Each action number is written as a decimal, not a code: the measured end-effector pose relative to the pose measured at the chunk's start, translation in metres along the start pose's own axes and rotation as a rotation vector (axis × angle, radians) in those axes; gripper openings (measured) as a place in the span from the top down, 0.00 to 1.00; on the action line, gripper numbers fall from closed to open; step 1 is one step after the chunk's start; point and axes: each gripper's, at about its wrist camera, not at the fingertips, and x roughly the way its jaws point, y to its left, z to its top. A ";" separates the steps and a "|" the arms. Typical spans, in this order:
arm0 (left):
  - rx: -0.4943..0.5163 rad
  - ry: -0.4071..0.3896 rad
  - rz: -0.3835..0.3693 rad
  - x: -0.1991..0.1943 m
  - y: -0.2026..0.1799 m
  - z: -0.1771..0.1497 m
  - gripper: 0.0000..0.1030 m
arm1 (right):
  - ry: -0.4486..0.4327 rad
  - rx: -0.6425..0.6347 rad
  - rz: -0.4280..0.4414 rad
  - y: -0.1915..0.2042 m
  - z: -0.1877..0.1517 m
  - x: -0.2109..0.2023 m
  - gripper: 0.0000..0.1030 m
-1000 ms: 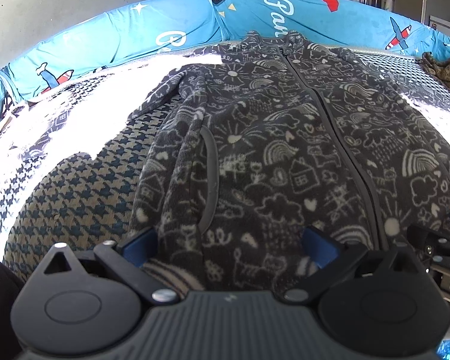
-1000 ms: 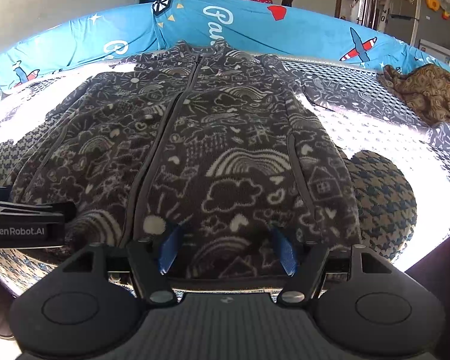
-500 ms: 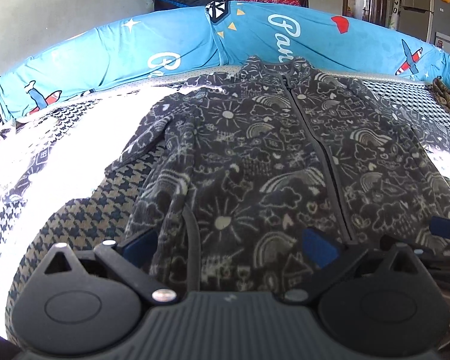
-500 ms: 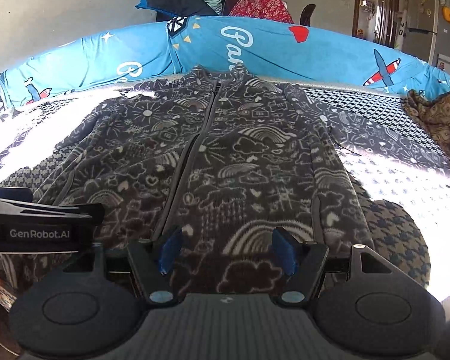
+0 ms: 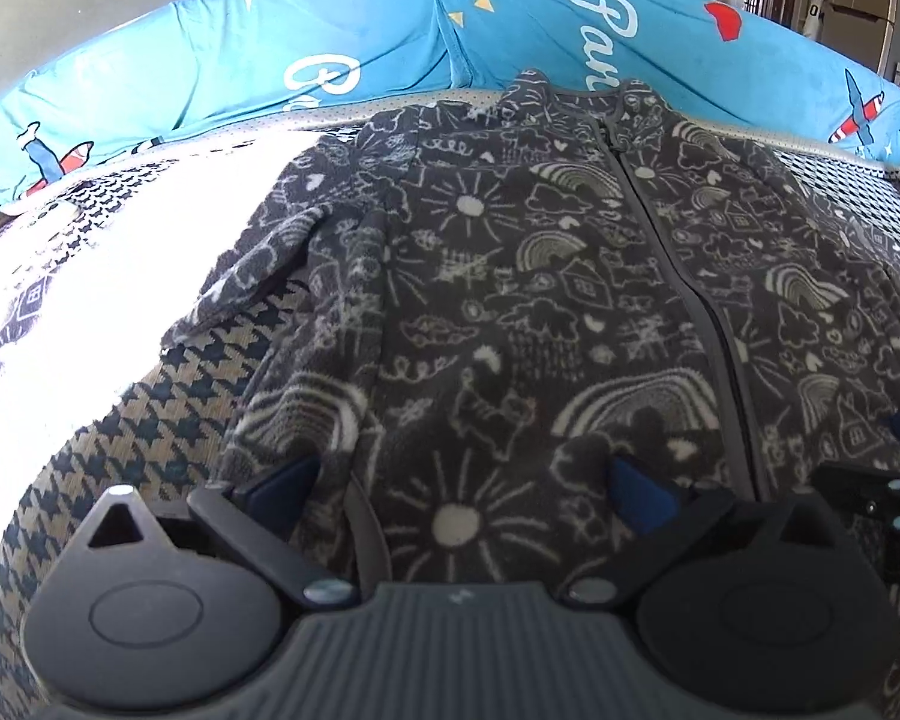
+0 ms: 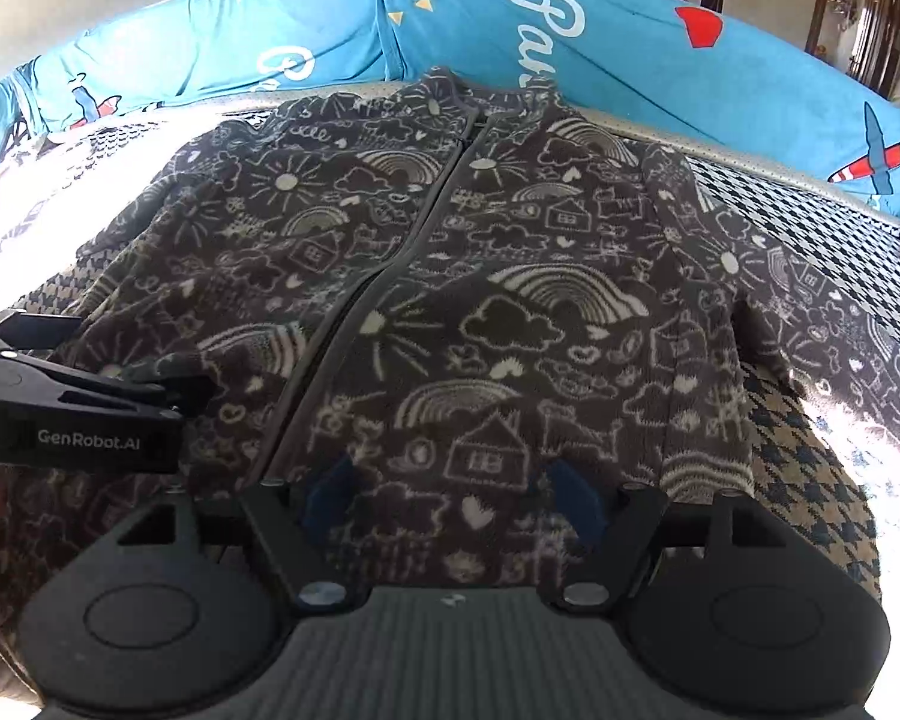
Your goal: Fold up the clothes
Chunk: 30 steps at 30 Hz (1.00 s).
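Jacket (image 5: 540, 312) lies flat and face up on the checked cover (image 5: 168, 432), hem towards me, zip running straight away to the collar by the blue bumper (image 5: 330, 54). My left gripper (image 5: 459, 489) sits over the near hem, left of the zip, jaws wide apart with fleece between the pads but nothing pinched. My right gripper (image 6: 450, 495) mirrors it on the other half, equally spread (neither is closer, really). Further out, sleeves trail off both sides, and the far collar stays level.

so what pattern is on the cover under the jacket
Houndstooth, dark blue on tan, on the cover beneath the jacket; clearest in the left wrist view.
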 end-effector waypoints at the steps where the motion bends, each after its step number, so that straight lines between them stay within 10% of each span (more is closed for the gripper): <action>1: -0.013 -0.001 -0.001 0.000 0.002 0.000 0.00 | 0.007 0.011 -0.002 -0.004 0.000 0.001 0.27; 19: -0.066 -0.052 0.149 -0.014 0.014 0.005 0.00 | 0.014 0.050 -0.008 -0.031 0.003 -0.006 0.32; 30: 0.075 -0.030 0.023 0.005 -0.026 0.038 0.00 | -0.054 0.055 -0.004 -0.039 0.036 0.000 0.30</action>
